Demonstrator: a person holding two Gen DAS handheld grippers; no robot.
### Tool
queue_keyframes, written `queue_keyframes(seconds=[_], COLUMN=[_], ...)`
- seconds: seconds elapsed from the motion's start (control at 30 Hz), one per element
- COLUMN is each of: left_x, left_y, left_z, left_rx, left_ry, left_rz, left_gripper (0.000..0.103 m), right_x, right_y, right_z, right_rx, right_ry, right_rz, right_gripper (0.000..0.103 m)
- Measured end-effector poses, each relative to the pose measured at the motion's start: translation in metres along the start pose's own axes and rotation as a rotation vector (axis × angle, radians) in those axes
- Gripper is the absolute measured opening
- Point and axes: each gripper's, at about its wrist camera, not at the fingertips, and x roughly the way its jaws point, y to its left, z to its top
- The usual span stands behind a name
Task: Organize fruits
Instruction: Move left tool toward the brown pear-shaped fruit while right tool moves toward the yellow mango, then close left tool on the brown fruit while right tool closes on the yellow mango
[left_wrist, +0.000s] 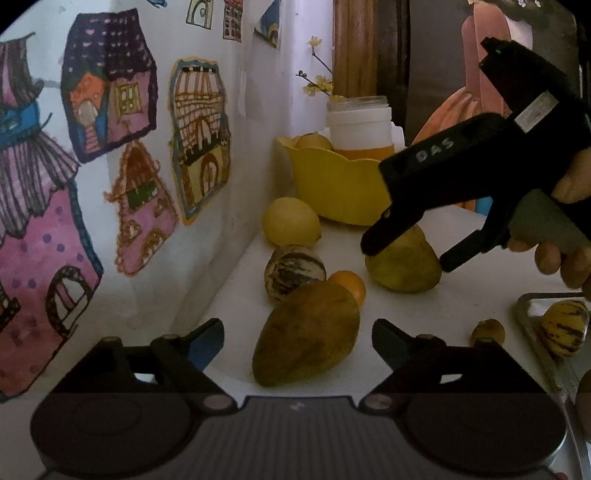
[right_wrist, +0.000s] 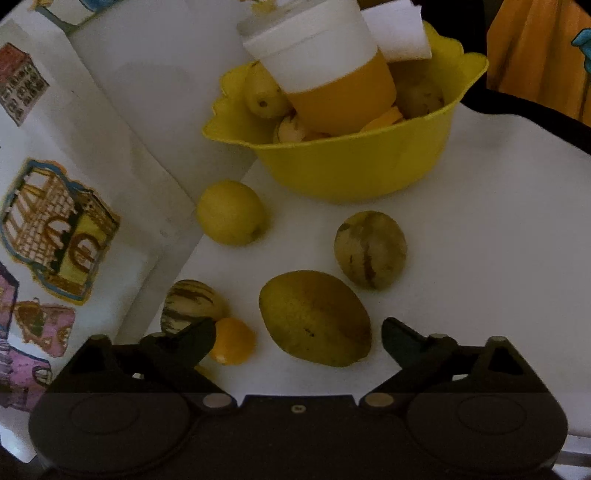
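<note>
Several fruits lie on a white table. A mango (left_wrist: 308, 334) (right_wrist: 314, 317) lies nearest, between the open fingers of my left gripper (left_wrist: 297, 341). Behind it are a small orange (left_wrist: 349, 282) (right_wrist: 232, 339), a striped melon (left_wrist: 293, 271) (right_wrist: 192, 306), a lemon (left_wrist: 290, 221) (right_wrist: 229, 212) and a greenish striped fruit (left_wrist: 404, 262) (right_wrist: 369, 249). My right gripper (left_wrist: 406, 251) (right_wrist: 297, 341) is open, its fingers straddling the greenish fruit in the left wrist view. A yellow bowl (left_wrist: 332, 184) (right_wrist: 354, 162) at the back holds more fruit.
A white and orange jar (left_wrist: 360, 125) (right_wrist: 328, 62) stands in the bowl. A metal tray (left_wrist: 532, 321) at the right holds a striped fruit (left_wrist: 563, 326); a small brown fruit (left_wrist: 487, 332) lies beside it. A wall with drawings (left_wrist: 110, 166) borders the left.
</note>
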Motion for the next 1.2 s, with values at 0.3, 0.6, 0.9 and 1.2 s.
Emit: queue_keyframes(seconds=[0.3, 0.6, 0.9, 1.2], left_x=[0.007, 0.01, 0.003, -0.01], left_y=[0.001, -0.003, -0.004, -0.005], left_z=[0.002, 0.005, 0.001, -0.003], left_rx=[-0.023, -0.017, -0.025, -0.058], left_ry=[0.005, 0.004, 0.008, 0.025], left_rz=[0.002, 0.009, 0.005, -0.007], left_gripper=[0.077, 0.064, 0.063, 0.062], right_x=[0.013, 0.013, 0.006, -0.006], right_y=[0.002, -0.005, -0.01, -0.015], right_z=[-0.001, -0.001, -0.016, -0.031], right_rx=[0.016, 0.063, 0.074, 0.096], right_ry=[-0.02, -0.066, -0.119, -0.104], right_rz=[-0.043, -0.044, -0.023, 0.035], right_gripper=[0.079, 0.071, 0.069, 0.068])
